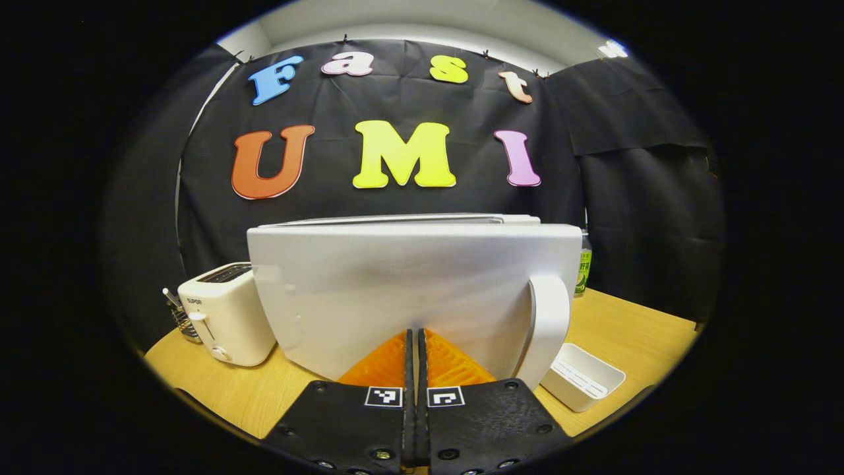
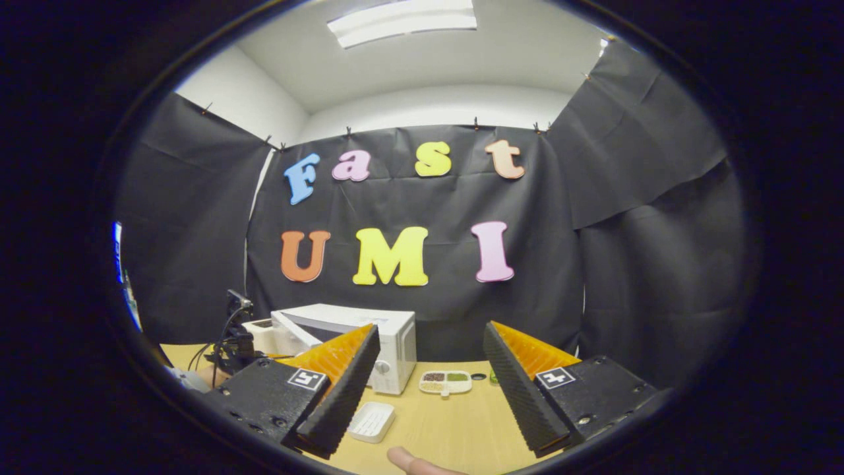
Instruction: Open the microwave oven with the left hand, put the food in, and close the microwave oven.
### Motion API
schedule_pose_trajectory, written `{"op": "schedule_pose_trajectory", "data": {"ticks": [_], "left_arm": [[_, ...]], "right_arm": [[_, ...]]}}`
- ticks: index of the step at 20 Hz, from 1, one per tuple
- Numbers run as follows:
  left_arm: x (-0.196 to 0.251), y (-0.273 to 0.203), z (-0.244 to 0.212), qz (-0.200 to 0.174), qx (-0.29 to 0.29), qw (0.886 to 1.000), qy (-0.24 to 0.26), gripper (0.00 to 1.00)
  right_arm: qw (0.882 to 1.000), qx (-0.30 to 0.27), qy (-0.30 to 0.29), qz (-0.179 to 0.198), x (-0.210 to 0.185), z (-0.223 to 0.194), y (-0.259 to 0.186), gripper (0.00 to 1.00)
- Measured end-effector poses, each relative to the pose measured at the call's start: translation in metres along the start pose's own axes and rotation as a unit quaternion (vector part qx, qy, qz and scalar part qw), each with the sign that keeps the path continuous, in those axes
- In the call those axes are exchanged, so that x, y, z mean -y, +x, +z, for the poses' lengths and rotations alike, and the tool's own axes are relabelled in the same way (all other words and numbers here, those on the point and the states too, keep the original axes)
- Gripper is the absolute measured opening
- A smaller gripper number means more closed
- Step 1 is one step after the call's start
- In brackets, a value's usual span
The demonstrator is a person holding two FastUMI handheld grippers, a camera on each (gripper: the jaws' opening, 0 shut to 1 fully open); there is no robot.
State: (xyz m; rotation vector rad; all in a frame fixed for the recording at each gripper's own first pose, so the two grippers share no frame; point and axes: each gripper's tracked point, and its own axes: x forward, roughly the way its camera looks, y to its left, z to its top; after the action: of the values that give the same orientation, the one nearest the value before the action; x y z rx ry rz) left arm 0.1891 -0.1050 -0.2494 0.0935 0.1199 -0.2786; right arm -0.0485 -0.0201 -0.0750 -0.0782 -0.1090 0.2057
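The white microwave (image 1: 395,290) stands close in front of my left gripper (image 1: 415,333), its door face toward me and its curved handle (image 1: 550,323) on the right. My left gripper is shut with nothing between its fingers, and the tips are at or near the door's lower middle. In the right gripper view the microwave (image 2: 389,343) sits farther off on the table, and the food, a small white divided dish (image 2: 446,381) with green and dark fillings, lies just to its right. My right gripper (image 2: 430,330) is open and empty, well back from the dish.
A white toaster (image 1: 227,313) and a wire utensil holder (image 1: 181,320) stand left of the microwave. A green bottle (image 1: 583,270) is behind its right corner. A white ribbed tray (image 1: 583,376) lies on the wooden table (image 1: 633,330), in front of the microwave.
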Motion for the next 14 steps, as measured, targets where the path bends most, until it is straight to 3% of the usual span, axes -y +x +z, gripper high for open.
{"op": "schedule_pose_trajectory", "data": {"ticks": [9, 10, 11, 12, 13, 14], "left_arm": [[0.029, 0.062, 0.016, -0.005, 0.016, 0.999, -0.044, 0.0], [0.032, 0.07, 0.015, -0.005, 0.013, 0.999, -0.041, 0.0], [0.04, 0.077, 0.012, -0.011, 0.006, 0.999, -0.041, 0.0], [0.048, 0.085, 0.009, -0.019, 0.0, 0.999, -0.043, 0.0], [0.055, 0.091, 0.007, -0.025, -0.006, 0.999, -0.044, 0.0], [0.058, 0.095, 0.007, -0.021, -0.005, 0.999, -0.042, 0.0]], "right_arm": [[1.0, -0.015, -0.017, -0.022, 0.034, -0.021, 0.015, 1.0], [0.999, -0.019, -0.015, -0.025, 0.038, -0.025, 0.017, 0.91], [0.999, -0.022, -0.012, -0.026, 0.04, -0.027, 0.018, 1.0], [0.999, -0.025, -0.01, -0.026, 0.042, -0.03, 0.02, 0.92], [0.999, -0.028, -0.009, -0.027, 0.045, -0.033, 0.022, 1.0], [0.999, -0.03, -0.009, -0.029, 0.047, -0.034, 0.023, 1.0]]}}
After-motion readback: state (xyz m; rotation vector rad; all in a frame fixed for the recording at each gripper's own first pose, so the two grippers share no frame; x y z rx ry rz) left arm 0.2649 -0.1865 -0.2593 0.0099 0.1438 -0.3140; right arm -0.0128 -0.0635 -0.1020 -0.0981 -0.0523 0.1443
